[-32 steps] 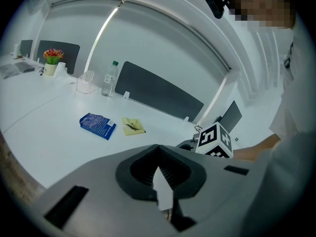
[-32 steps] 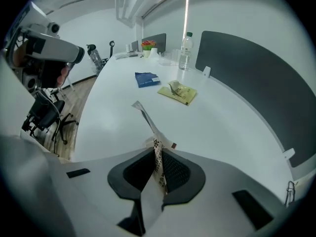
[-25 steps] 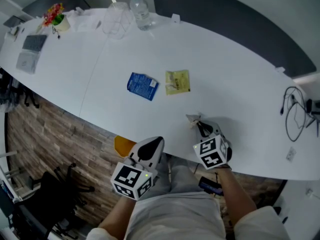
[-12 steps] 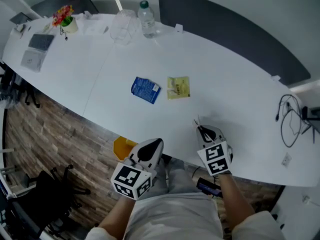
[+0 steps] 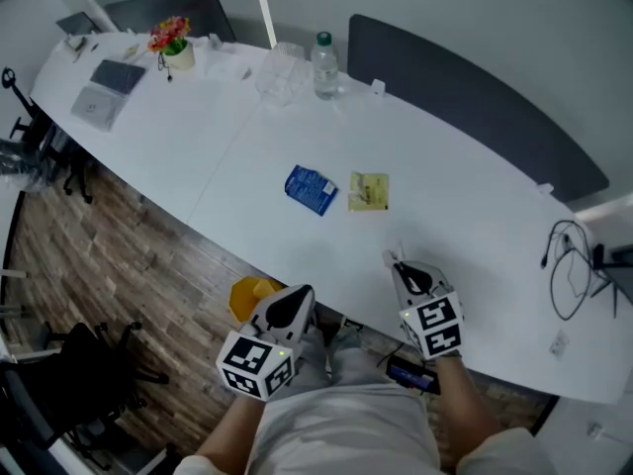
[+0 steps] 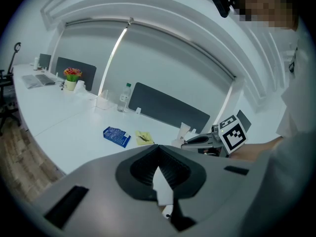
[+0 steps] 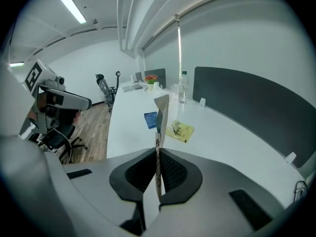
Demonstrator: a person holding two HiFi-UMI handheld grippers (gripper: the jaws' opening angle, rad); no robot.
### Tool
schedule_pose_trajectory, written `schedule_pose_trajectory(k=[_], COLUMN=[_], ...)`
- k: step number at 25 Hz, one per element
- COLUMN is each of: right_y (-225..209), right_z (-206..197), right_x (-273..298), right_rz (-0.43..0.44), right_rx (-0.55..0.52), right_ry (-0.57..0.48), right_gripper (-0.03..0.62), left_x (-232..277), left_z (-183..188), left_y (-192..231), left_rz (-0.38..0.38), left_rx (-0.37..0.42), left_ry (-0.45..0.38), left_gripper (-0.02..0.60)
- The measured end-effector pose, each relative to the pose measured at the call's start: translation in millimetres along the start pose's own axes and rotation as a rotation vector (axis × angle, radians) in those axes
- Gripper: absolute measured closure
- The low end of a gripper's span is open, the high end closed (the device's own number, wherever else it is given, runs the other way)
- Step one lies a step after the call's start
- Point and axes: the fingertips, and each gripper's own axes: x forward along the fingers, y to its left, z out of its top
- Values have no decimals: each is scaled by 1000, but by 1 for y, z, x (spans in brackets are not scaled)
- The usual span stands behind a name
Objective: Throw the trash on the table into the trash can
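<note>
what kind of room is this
Most likely an office meeting room: a long white table backed by dark divider panels, what looks like a laptop at its far end, and a black office chair beside it.

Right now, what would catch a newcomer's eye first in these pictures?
The right tongs stand out, shut on a thin pale wrapper that sticks up from between them, by the near edge of the long white table. Further out on that table, a blue packet and a yellow packet lie side by side without touching.
</note>
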Motion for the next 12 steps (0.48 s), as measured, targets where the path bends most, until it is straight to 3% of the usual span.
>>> schedule_pose_trajectory(k=[6,12], right_y=[31,93], right_z=[20,47], right_x=[13,38], right_rz=[91,236], right_rx=[-86,-200], right_ry=[-12,-34], right_gripper=[557,557], left_x=[-35,-91], left_z=[1,-10], left_y=[17,44], left_rz=[124,280], left_rx=[7,-58], left_ry=[-60,-139], left_gripper=[580,580])
